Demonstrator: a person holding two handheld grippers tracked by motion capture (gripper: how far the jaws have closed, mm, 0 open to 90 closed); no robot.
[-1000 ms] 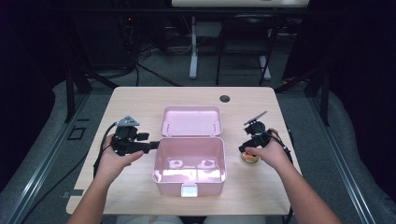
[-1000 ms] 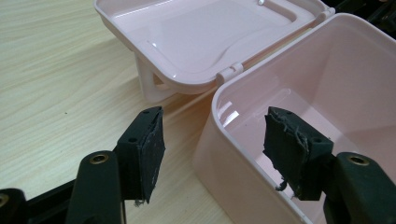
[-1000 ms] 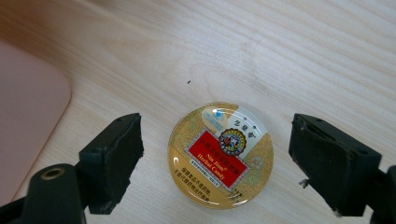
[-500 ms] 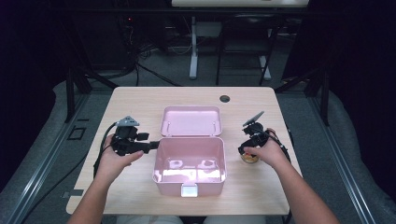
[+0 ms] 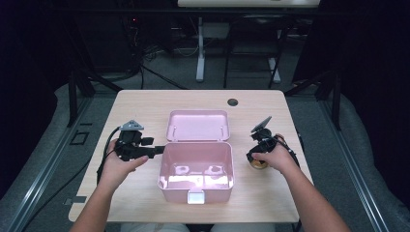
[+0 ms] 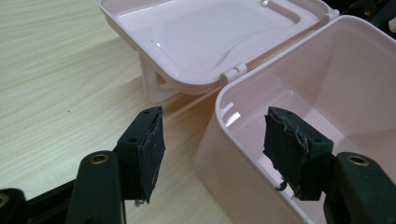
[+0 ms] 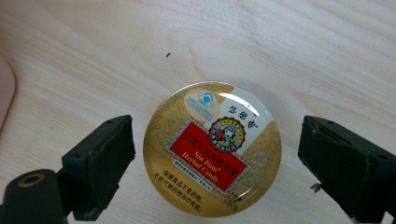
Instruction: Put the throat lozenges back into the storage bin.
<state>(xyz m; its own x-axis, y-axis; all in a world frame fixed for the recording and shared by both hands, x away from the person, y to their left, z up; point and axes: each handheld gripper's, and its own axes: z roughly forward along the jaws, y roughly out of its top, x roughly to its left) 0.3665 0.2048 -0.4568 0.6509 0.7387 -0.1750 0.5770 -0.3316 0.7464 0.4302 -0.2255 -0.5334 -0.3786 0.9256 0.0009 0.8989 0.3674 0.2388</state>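
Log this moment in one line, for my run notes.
left gripper: open, straddling box wall | right gripper: open around tin | lid: open

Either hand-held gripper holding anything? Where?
Nothing held. Left straddles the box wall, open; right brackets the tin, open.

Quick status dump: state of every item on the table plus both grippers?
pink box: open, nothing visible inside, upright on the table.
lid: swung back flat behind the box, hinged on.
candy tin: closed, lying flat on the table, label up, ungripped.
left gripper: open, jaws straddling the box's wall.
right gripper: open, jaws either side of the tin, not touching.
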